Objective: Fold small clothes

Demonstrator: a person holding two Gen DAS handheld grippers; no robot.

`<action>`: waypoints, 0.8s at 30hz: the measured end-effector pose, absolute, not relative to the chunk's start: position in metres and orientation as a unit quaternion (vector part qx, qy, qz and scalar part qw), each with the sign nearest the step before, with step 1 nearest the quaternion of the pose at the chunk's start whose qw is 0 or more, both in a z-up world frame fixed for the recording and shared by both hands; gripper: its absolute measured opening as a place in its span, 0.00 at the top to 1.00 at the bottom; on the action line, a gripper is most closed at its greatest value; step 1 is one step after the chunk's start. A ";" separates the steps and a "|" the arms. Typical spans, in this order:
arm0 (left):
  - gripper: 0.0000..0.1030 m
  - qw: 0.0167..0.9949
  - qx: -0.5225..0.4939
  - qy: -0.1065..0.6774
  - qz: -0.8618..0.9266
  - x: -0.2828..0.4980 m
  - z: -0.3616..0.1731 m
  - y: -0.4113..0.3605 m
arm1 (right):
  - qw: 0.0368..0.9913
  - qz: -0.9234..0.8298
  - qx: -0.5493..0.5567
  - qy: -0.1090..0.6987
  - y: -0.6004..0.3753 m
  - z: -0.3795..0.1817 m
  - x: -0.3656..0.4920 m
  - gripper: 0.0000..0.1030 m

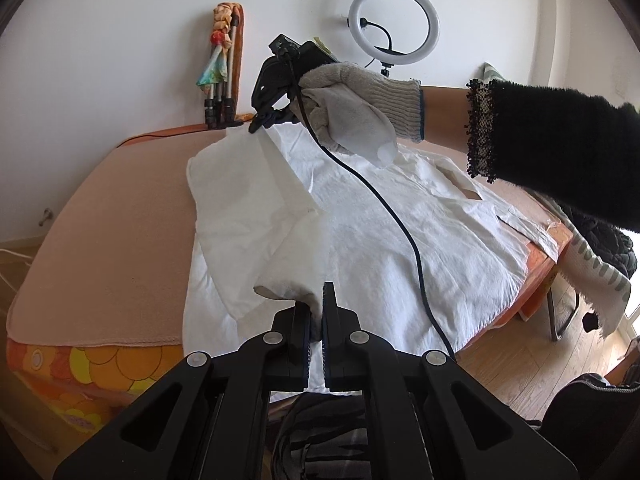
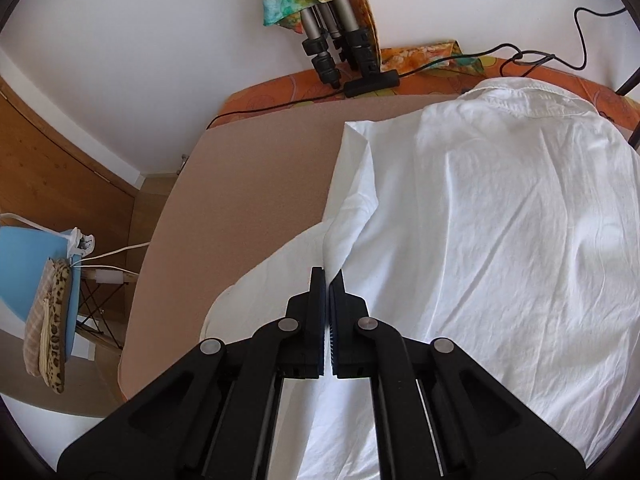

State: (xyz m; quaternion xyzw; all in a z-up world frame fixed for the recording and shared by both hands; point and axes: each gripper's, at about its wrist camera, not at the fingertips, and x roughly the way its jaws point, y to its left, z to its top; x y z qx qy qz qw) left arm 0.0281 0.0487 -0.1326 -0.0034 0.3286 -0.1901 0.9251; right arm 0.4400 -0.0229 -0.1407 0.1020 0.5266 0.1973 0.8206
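Observation:
A white shirt (image 1: 380, 240) lies spread on a tan-covered table (image 1: 120, 220). Its left side is lifted and folded in over the body. My left gripper (image 1: 318, 300) is shut on the shirt's lower left edge and holds it above the cloth. My right gripper (image 1: 260, 124), held by a gloved hand (image 1: 352, 108), is shut on the shirt's far left edge near the shoulder. In the right wrist view the right gripper (image 2: 329, 280) is shut on a raised fold of the shirt (image 2: 500, 220), with the collar at the far end.
A folded tripod (image 1: 220, 92) with a colourful cloth leans on the wall behind the table (image 2: 240, 184). A ring light (image 1: 394, 20) stands at the back. A black cable (image 1: 400, 220) trails over the shirt. A chair with dark clothes (image 1: 608, 240) is right; a blue chair (image 2: 36, 280) left.

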 end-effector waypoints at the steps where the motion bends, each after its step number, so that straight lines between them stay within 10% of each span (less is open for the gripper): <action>1: 0.95 0.923 0.003 0.334 -0.190 0.026 -0.133 0.048 | 0.816 0.195 0.105 0.534 -0.025 -0.147 0.440 0.97; 6: 0.79 0.920 0.001 0.347 -0.184 0.001 -0.132 0.054 | 0.823 0.145 0.017 0.548 -0.024 -0.150 0.434 0.90; 11: 0.77 0.913 -0.090 0.363 -0.165 -0.017 -0.140 0.093 | 0.846 0.160 -0.015 0.509 -0.018 -0.110 0.414 0.56; 24: 0.78 0.860 -0.241 0.427 -0.138 0.028 -0.194 0.115 | 0.776 0.271 -0.164 0.545 0.121 -0.150 0.332 0.56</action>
